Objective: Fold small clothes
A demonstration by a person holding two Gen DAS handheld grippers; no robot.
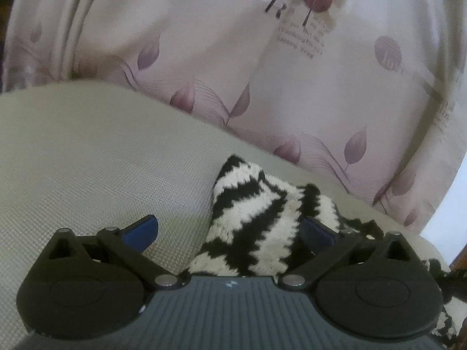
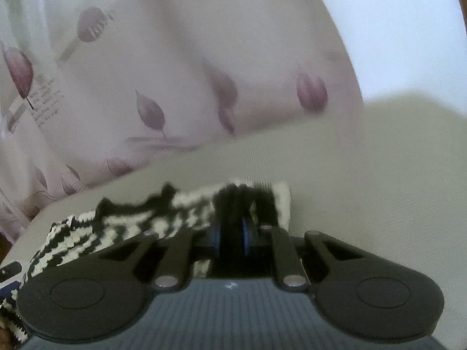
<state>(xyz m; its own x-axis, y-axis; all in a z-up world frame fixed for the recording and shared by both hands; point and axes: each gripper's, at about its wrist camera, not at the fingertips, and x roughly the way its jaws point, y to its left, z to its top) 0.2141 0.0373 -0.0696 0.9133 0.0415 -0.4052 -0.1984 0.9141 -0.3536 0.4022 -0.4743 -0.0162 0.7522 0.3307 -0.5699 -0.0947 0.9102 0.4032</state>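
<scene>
Beige surface (image 1: 87,151), leaf curtain (image 1: 233,58) behind. Your right hand-held gripper (image 2: 230,233) pinches the zebra knit (image 1: 256,224); left hand-held gripper (image 1: 230,230) gapes around it. Mid-fold: clamp left next.

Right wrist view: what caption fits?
Right gripper shut on fuzzy black-and-white zigzag knit garment lying on beige cushion.

Soft dim daylight, fisheye warping, right-view blur.

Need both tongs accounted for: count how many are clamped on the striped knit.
1. The right tongs are shut on the striped knit, near its far end. The left tongs are open around it.
</scene>
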